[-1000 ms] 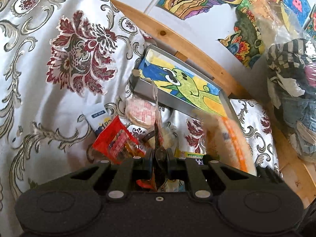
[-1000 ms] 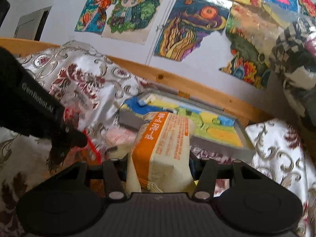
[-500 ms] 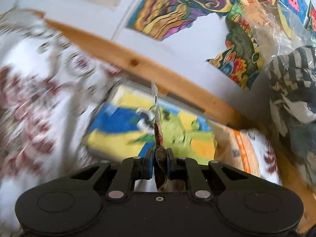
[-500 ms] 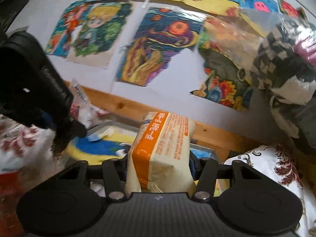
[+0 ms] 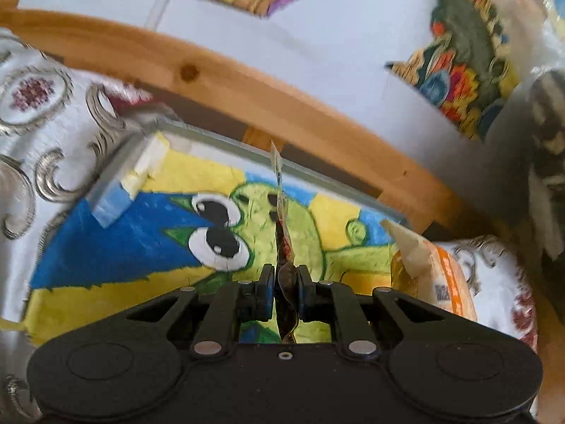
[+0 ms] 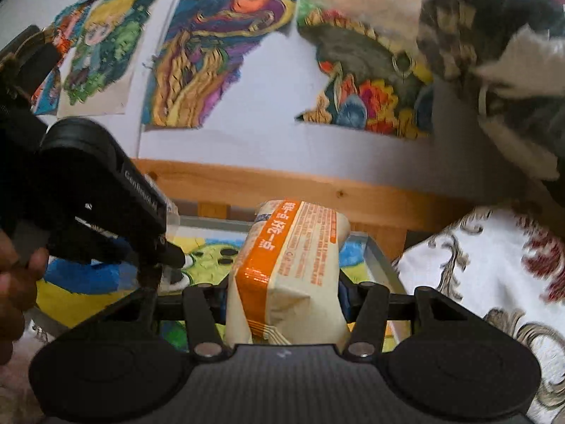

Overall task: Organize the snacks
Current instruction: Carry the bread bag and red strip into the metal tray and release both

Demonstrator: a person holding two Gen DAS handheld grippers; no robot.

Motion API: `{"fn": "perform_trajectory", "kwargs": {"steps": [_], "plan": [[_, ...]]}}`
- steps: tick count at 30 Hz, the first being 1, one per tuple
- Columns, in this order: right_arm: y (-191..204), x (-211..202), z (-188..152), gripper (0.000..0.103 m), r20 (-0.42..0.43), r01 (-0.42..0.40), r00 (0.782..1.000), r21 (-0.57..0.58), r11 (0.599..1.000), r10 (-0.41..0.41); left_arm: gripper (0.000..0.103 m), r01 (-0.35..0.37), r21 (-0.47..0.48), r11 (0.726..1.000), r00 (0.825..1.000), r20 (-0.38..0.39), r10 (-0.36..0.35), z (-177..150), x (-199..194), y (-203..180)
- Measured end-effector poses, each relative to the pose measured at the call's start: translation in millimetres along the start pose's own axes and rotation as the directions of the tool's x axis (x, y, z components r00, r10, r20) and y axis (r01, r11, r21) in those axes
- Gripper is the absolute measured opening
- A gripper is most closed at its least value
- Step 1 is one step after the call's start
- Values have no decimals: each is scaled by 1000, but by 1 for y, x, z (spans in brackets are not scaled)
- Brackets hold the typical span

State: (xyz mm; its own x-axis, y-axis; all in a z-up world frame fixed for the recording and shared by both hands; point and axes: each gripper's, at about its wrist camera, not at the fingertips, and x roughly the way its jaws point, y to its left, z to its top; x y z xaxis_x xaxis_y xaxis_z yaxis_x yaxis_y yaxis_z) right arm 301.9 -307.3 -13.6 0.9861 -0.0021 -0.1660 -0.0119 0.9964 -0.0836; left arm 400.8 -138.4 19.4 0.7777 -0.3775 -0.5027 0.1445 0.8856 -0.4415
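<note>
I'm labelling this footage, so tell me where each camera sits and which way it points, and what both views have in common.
Left wrist: on the left claw, looking forward and down over the tray with the frog drawing; its fingers pinch a thin snack packet edge-on.
Right wrist: on the right claw, facing the wall drawings; it grips the orange-and-cream snack bag; a hand shows holding the left claw.
Shared: tray, wooden rail, orange-and-cream snack bag.

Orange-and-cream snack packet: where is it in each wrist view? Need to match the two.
Left wrist: orange-and-cream snack packet at the right edge, past the tray's right end.
Right wrist: it fills the centre, clamped in the right gripper.
Shared landmark: the tray with the green cartoon drawing, below the wooden rail.
</note>
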Motion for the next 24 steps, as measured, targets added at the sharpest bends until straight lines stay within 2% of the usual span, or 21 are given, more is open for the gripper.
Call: {"fn": "perform_trajectory", "kwargs": {"steps": [5, 8, 14, 18, 21, 23, 24], "plan": [[-6, 12, -7, 57, -48, -3, 999, 45, 999, 6, 14, -31, -40, 999, 999, -33, 30, -3, 15, 4], [-9, 15, -10, 58, -74, 18, 997, 62, 998, -13, 15, -51, -29, 998, 998, -31, 50, -4, 17, 5], [-7, 4, -6, 80, -44, 51, 998, 42, 998, -49, 44, -118, 12, 993, 992, -49, 118, -4, 8, 5], [-8, -12, 4, 94, -18, 61, 998, 57, 997, -60, 71, -143, 10, 990, 989, -23, 144, -2, -16, 7], [-9, -29, 16, 103, 12, 64, 998, 69, 996, -65, 80, -139, 19, 990, 990, 18, 139, 1, -42, 6], [-8, -43, 24, 103, 33, 62, 997, 75, 995, -65, 90, -127, 16, 992, 991, 48, 126, 3, -60, 6], [-8, -49, 28, 103, 38, 51, 998, 79, 996, -54, 98, -124, 8, 992, 990, 67, 123, 4, -71, 7]]}}
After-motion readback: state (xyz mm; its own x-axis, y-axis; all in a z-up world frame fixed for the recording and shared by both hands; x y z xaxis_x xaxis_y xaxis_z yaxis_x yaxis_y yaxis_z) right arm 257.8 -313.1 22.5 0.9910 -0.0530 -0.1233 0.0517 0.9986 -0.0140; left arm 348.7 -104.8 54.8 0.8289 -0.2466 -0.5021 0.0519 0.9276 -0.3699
